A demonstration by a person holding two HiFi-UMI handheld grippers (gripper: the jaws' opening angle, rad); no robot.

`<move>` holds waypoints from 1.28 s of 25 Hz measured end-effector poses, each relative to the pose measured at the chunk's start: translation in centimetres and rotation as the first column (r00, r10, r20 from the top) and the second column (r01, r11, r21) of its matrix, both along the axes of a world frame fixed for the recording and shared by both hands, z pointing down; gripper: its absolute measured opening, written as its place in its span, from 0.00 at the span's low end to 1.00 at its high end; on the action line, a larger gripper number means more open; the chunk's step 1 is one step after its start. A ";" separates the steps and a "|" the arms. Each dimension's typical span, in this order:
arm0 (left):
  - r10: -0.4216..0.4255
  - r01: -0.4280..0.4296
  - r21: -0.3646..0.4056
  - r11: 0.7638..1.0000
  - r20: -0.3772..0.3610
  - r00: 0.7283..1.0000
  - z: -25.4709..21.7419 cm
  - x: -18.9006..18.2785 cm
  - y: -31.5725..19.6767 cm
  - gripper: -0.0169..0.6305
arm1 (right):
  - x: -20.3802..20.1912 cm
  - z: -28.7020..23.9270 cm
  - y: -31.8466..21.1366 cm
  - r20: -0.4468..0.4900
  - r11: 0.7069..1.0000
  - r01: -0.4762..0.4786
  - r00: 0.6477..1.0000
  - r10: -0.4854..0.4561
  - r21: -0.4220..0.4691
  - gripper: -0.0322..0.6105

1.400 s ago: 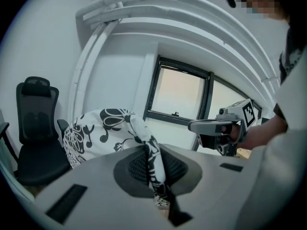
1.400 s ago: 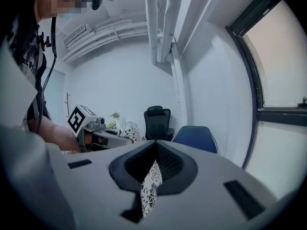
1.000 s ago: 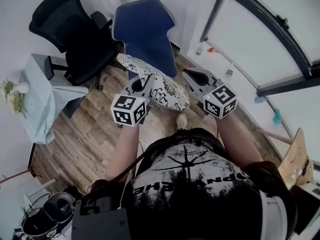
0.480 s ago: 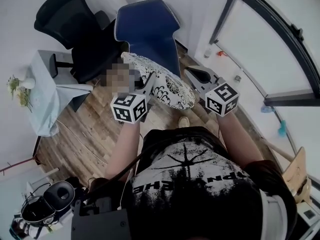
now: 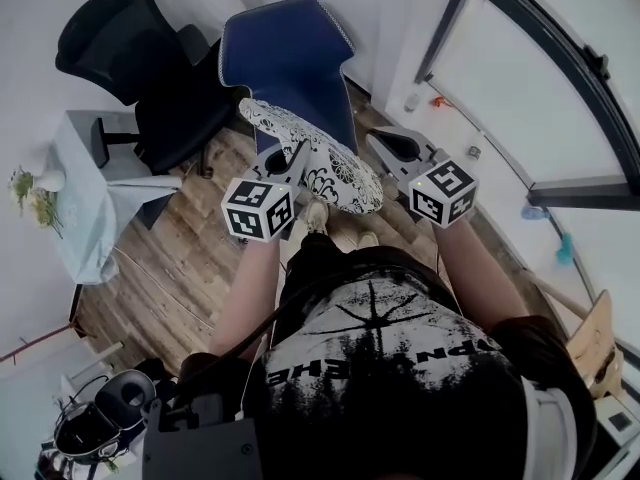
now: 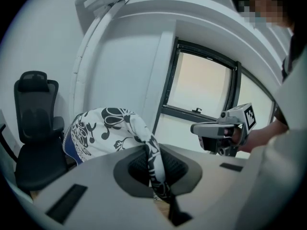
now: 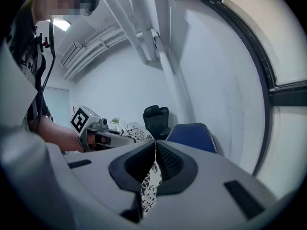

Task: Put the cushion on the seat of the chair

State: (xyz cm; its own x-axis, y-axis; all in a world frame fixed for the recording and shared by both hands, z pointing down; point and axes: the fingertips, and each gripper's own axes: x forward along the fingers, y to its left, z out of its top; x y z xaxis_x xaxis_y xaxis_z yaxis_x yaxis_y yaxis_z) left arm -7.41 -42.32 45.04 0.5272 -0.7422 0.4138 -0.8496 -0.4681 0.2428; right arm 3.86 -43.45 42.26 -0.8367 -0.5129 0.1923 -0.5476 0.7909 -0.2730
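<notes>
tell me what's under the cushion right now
The cushion is pinched by the left gripper and right gripper. Below it show wooden floor and the person's shoes. It covers the blue chair's lower part, so the seat cannot be seen.

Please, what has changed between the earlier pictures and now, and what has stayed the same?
The cushion, carried by both tongs, moved slightly toward the blue chair. The person stepped forward, so a second shoe now shows below it. Unchanged: left tongs and right tongs stay shut on the cushion, which is not yet set down.
</notes>
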 end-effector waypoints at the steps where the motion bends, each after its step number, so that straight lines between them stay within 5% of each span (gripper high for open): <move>1: 0.009 -0.009 0.002 1.000 0.005 1.000 0.3 -0.1 -0.5 0.06 | -0.1 0.1 -0.4 -0.006 1.000 -0.003 1.000 0.003 0.001 0.08; 18: 0.244 -0.246 -0.061 0.967 -0.042 0.969 4.4 -3.2 -10.1 0.06 | -4.8 3.2 -8.2 -0.066 0.980 -0.189 0.980 0.185 -0.059 0.08; 32: 0.381 -0.387 -0.090 0.918 -0.079 0.921 8.6 -0.7 -15.8 0.06 | -4.0 8.9 -10.6 -0.097 0.929 -0.338 0.940 0.326 -0.153 0.08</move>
State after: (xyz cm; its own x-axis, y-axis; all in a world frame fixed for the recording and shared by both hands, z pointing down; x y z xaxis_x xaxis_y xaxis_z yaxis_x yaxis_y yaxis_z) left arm -8.11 -58.11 53.61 0.7887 -0.4335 0.4360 -0.5924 -0.7257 0.3500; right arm -0.15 -54.07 51.11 -0.6055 -0.7153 0.3489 -0.7933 0.5075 -0.3364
